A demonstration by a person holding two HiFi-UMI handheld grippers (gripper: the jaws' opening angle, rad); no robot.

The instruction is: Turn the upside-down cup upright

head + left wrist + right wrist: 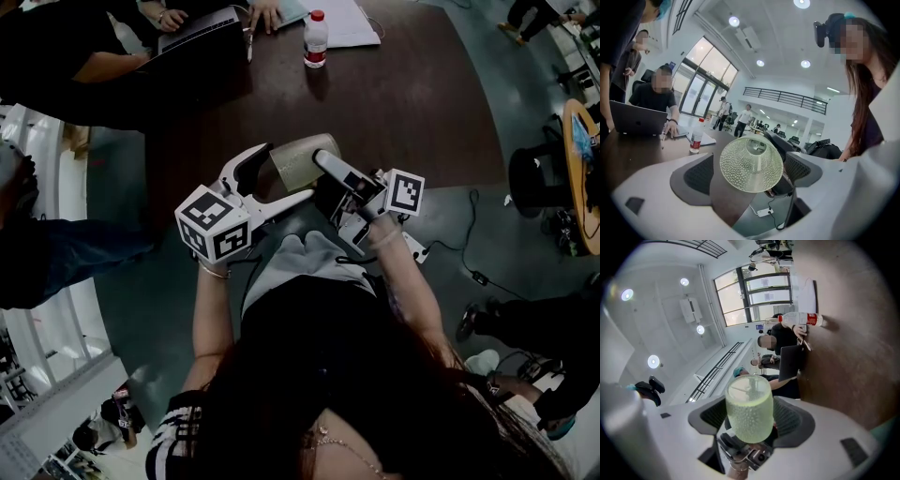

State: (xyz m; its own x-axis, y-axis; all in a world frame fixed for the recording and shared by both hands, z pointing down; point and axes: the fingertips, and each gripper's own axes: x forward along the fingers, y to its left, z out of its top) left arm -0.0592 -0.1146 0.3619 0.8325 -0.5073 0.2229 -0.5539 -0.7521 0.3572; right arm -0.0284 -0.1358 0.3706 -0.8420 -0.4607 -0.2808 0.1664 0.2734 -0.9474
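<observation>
Mid-turn, I judge: the right claw clamps the cup sideways in the air by the surface edge. The left claw gapes, released, around its end. Next: tip it upright.

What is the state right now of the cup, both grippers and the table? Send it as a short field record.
cup: translucent green with a bumpy wall, lying sideways at the table's near edge, not upright
right gripper: shut on the cup's body, carrying it
left gripper: open, jaws either side of the cup's end, pads not pressing on it
table: dark wood, with a bottle and a laptop at the far side
task: not yet done, cup needs more turning
</observation>
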